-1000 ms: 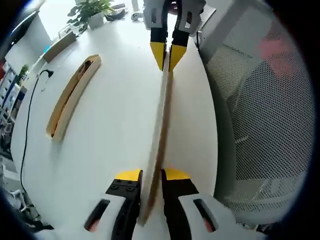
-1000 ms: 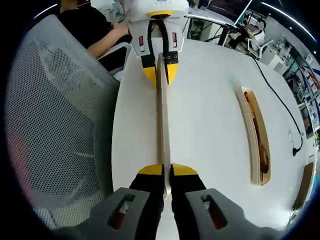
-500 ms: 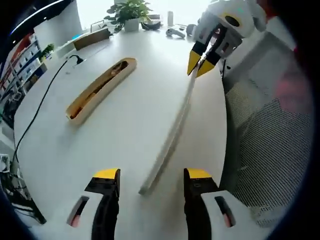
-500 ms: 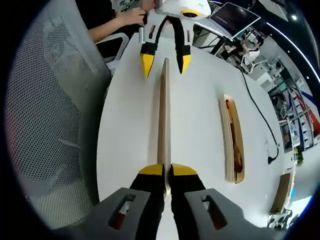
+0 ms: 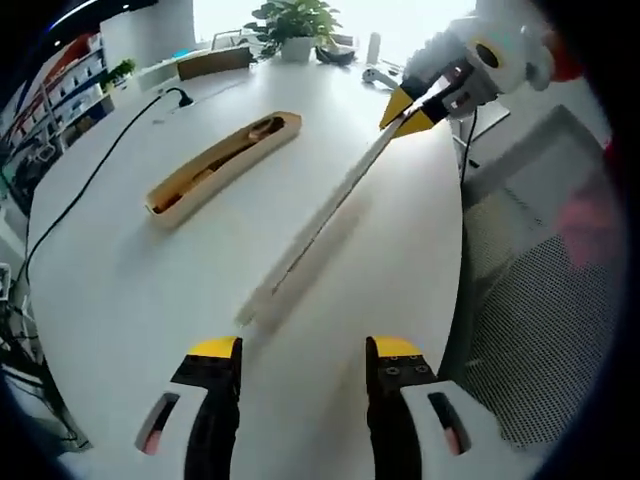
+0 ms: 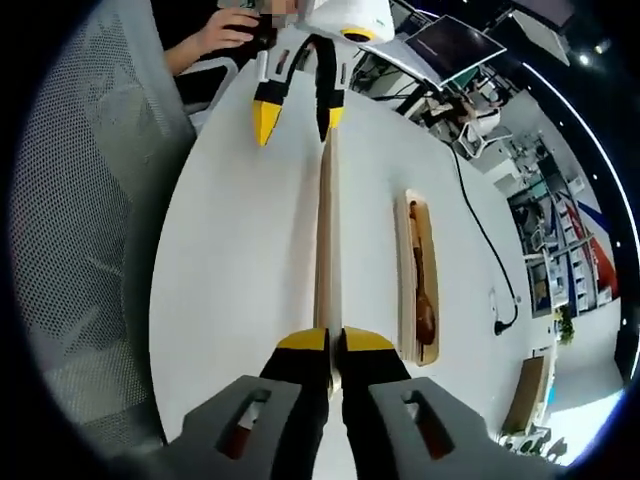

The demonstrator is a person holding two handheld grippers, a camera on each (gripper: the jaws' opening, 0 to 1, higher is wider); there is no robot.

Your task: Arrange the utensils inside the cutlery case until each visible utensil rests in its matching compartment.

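A long thin wooden lid strip (image 5: pixel 320 225) runs edge-on across the white table (image 5: pixel 150 300). My right gripper (image 6: pixel 330 340) is shut on one end of the lid strip (image 6: pixel 327 230); it also shows at the strip's far end as the right gripper (image 5: pixel 405 115). My left gripper (image 5: pixel 300 350) stands open, just short of the strip's near end, touching nothing. It appears again as the open left gripper (image 6: pixel 295 105). The wooden cutlery case (image 5: pixel 225 165) lies to the side with a wooden spoon (image 6: pixel 422 300) inside the case (image 6: pixel 400 290).
A grey mesh chair (image 5: pixel 530 330) stands against the table edge, seen again as the chair (image 6: pixel 90 200). A black cable (image 5: pixel 90 190) crosses the table's far side. A potted plant (image 5: pixel 300 20) sits at the back. A person's hand (image 6: pixel 230 25) rests beyond the table.
My left gripper has opened and let go of the lid strip. The strip's free end has swung left and sunk toward the table, with my right gripper still shut on it.
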